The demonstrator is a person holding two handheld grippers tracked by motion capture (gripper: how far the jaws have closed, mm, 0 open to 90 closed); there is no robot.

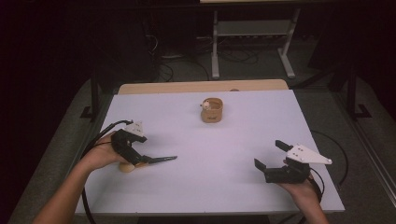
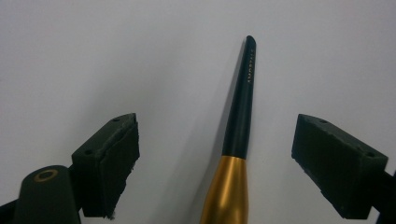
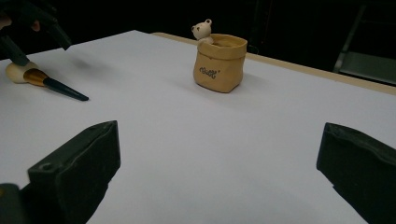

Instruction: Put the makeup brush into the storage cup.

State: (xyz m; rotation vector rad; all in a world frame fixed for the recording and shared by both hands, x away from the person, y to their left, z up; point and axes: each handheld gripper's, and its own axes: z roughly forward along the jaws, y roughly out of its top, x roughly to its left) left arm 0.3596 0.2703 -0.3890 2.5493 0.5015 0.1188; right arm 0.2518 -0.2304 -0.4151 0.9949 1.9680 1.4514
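The makeup brush (image 2: 239, 126) lies flat on the white table (image 1: 224, 182), well to the near-left of the tan bag-shaped pot (image 1: 211, 111), which serves here as the reference. Its dark tapered handle points across the table towards your right side; its gold ferrule and pale bristle head (image 3: 16, 72) lie at the end farthest from the pot.

Your left gripper (image 1: 140, 158) sits directly over the ferrule end of the brush. In the left gripper view the jaws stand wide, one on each side of the brush, and neither pad touches it. The brush runs up between them, nearer the middle than either pad. It is not gripped.

Your right gripper (image 1: 267, 156) rests at the near-right of the pot, well apart from it and from the brush. Its jaws are spread wide with bare table between them, and the right gripper view looks across the table at the pot.

The pot stands upright near the far edge of the table, roughly central. A small bear figure (image 3: 202, 31) shows at its rim on the side facing the brush.
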